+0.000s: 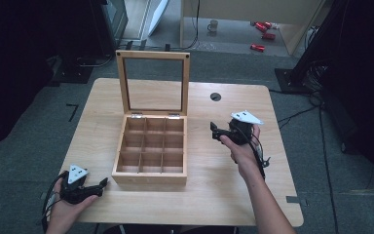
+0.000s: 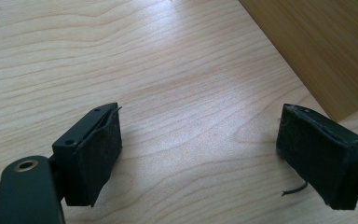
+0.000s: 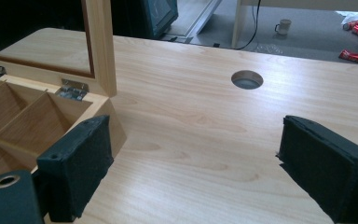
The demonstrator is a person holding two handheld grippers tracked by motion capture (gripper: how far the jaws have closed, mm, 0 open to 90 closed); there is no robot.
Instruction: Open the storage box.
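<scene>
My left hand [image 1: 63, 207] comes in at the near left corner and holds the left gripper [image 1: 103, 184] low, its jaws spread wide with nothing between them and pointing to my right. My right forearm [image 1: 265, 200] reaches forward from the near edge, and my right hand [image 1: 241, 146] grips the right gripper [image 1: 213, 130] from behind, farther out than the left. Its jaws point to my left and also stand wide apart, bare between the pads [image 3: 81, 161].

Counter [image 3: 205, 121]: pale wood, smooth, faint sheen. Box [image 1: 151, 146]: light wood, matt; hinges [image 3: 72, 88] bright metal; lid [image 1: 153, 83] wood-framed with clear pane. Claw pads [image 2: 98, 154]: black, matt, fuzzy.
</scene>
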